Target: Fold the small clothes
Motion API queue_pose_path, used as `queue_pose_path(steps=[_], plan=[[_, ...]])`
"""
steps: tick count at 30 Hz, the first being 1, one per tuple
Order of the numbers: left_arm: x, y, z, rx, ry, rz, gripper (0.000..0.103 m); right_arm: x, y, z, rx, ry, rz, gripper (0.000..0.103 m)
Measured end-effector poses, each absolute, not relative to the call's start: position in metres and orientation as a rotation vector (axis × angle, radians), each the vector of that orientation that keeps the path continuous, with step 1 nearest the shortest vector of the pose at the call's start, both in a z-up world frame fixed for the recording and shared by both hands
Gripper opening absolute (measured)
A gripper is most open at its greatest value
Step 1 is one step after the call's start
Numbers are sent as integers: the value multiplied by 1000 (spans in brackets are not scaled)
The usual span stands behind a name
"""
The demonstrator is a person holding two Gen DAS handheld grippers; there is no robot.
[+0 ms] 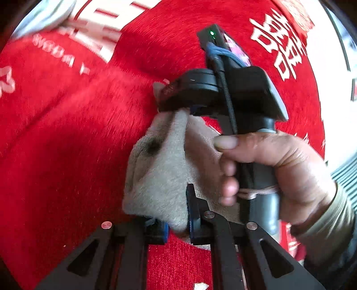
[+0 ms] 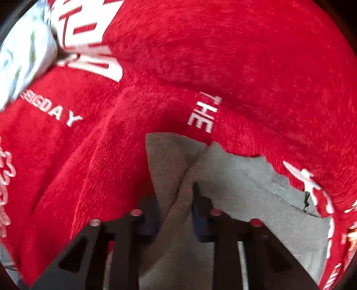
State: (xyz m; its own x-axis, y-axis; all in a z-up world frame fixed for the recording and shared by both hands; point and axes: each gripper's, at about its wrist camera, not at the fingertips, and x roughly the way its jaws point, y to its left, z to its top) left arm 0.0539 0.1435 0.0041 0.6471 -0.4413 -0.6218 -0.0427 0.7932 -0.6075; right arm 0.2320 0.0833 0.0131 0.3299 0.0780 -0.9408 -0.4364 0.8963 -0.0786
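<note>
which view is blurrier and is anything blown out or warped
Right wrist view: smeared overall, the beige garment and red cloth lettering soft. Left wrist view: sharper at the centre, blur at the upper left, white glare at the upper right edge. Both: fisheye bending, dark corners.

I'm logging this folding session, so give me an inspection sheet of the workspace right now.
Surface: red cloth with white lettering, wrinkled.
Job's things: beige garment, bunched between both grippers.
Clutter: pale fabric at the far edge.
Grippers: left gripper shut on the beige garment; right gripper pinching a fold of it, held by a hand.
Cables: black cable and blue cord on the right gripper's body.
Surroundings: nothing seen.
</note>
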Motion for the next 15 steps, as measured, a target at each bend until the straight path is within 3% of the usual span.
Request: queue_pose_path(steps=[15], plan=[[33, 72, 60, -285, 790, -223, 8, 234, -24, 74, 113, 1164, 451, 21]])
